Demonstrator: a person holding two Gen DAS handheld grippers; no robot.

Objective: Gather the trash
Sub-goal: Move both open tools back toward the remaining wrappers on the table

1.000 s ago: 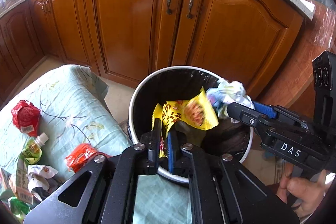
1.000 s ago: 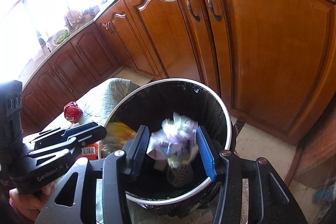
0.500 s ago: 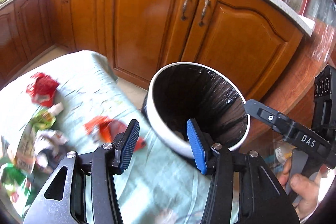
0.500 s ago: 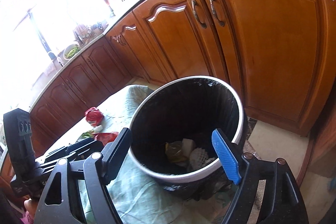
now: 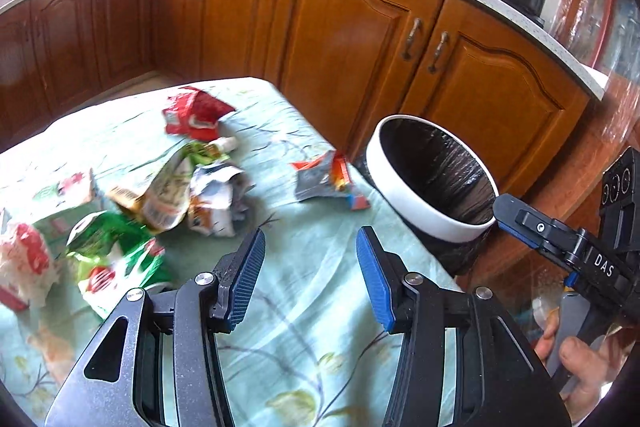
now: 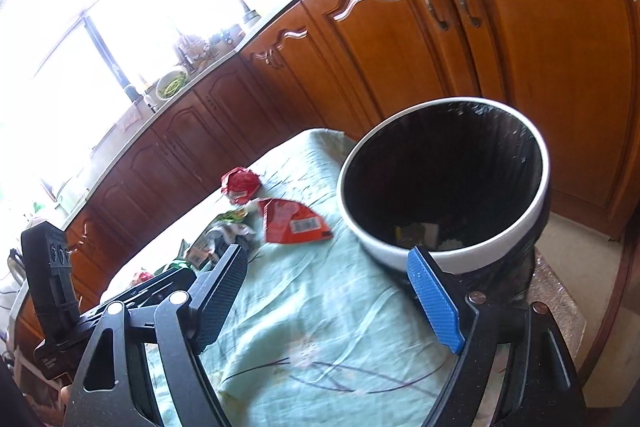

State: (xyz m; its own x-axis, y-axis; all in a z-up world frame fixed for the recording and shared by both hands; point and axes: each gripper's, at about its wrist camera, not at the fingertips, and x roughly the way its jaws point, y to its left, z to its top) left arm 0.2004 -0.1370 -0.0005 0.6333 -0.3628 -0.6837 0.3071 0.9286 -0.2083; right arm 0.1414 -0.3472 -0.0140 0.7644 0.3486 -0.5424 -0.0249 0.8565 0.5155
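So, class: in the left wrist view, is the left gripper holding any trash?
No: the left gripper stands open and empty above the tablecloth.

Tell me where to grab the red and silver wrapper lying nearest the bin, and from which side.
Grip the red and silver wrapper at its raised, crumpled upper edge, where the foil stands off the cloth. Its lower part lies flat, so there is probably little to pinch there. Come down from above on the side away from the bin, so the open left tool clears the rim.
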